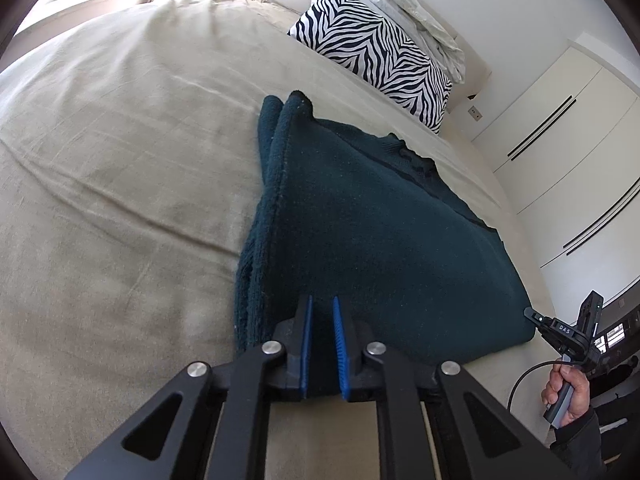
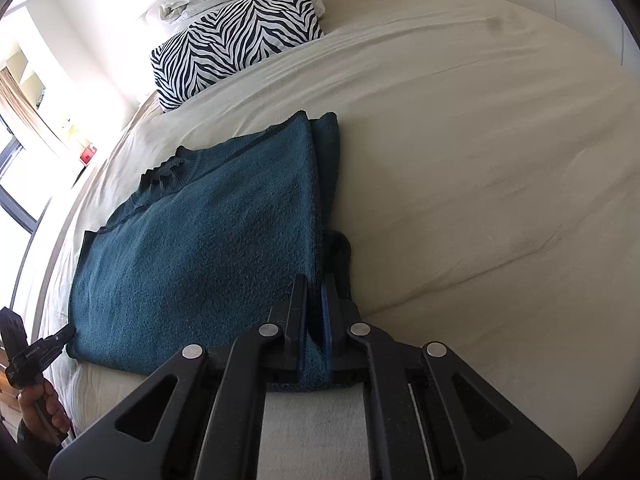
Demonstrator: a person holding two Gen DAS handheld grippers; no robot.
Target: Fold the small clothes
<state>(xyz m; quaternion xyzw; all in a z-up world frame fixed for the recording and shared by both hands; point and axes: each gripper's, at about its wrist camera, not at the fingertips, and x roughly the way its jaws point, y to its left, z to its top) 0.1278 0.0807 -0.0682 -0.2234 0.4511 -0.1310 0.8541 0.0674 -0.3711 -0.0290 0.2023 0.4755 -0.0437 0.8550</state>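
Teal sweater is lying lengthwise toward the zebra pillow, both grippers' fingers clamping its near hem corners, left and right.

I'm working in a home bedroom — a wide bed under a beige cover fills most of both views. At its head a zebra-print pillow sits against rumpled white bedding, and white built-in wardrobe doors line one wall — a bright window lights the other side.
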